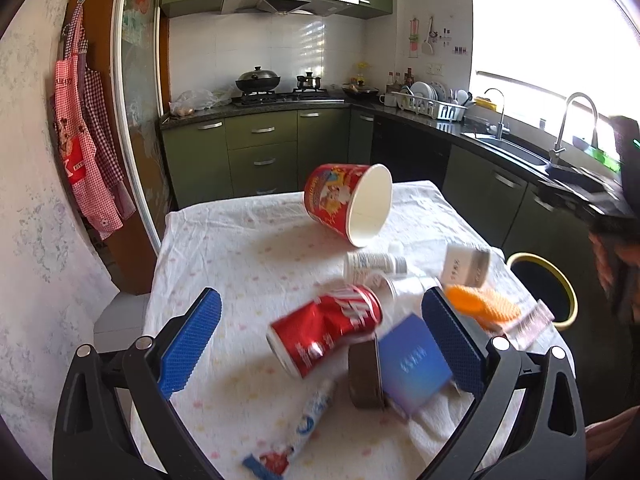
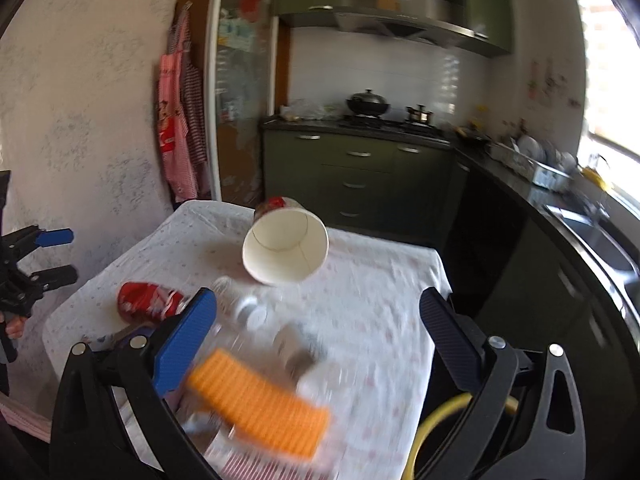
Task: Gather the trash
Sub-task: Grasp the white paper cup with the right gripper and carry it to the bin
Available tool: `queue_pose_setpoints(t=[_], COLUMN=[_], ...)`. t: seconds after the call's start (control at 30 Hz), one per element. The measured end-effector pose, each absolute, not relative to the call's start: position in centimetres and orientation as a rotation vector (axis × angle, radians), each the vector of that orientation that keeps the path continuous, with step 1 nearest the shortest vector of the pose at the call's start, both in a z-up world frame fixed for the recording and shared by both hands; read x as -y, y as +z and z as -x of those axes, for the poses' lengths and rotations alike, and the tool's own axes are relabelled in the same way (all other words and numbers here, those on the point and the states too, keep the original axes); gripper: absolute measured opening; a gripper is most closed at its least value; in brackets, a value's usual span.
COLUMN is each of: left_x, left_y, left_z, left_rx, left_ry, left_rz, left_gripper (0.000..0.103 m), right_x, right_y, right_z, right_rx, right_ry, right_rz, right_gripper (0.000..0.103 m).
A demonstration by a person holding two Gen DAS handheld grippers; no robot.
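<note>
Through the left wrist view I am holding my left gripper [image 1: 320, 344] spread wide and empty over a dented red soda can [image 1: 326, 328] lying near the table's [image 1: 224, 240] near edge, while the right wrist view is showing my right gripper [image 2: 318, 328] equally released above an orange brush [image 2: 260, 404] at the table's near right corner.
</note>
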State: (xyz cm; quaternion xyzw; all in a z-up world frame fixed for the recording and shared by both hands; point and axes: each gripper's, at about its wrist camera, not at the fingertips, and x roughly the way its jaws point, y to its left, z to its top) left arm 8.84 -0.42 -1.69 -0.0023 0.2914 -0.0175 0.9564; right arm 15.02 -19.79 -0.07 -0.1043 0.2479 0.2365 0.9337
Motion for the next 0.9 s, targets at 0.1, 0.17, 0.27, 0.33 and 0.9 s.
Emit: queue_pose_setpoints(t=[0.1,0.17,0.27,0.33,0.9], left_x=[0.4,0.4,0.6,0.5,0.8], left_y=[-1.6,-1.7,-2.0,-2.2,-2.1], left_z=[-10.4,-11.3,-12.4,-13.2,-13.7], left_rx=[-0.592,-0.598,-0.607,-0.616,-0.617], left_ry=[-0.032,-0.033,-0.025,-0.021,-0.058], left_rz=[0.008,0.008,-0.006,-0.012,-0.015], left_gripper=[0.099,0.099,0.099,0.099,0.099], right_x=[17.4,15.8,13.2,12.0,16.7], right_y=[-0.7,-1.9,-4.8,-7.0,-1.9], right_z=[-20.9,-24.6,-29.9,-33.0,-37.2], right_rx=[-0.553,-0.599,-0.665,-0.705,-0.908], right_ry=[0.574,0.617,0.661,0.670,0.639], right_rz=[0.281,0.320,0.386,0.401,0.079], right_gripper=[0.083,0.071,0.067,0.067,0.004])
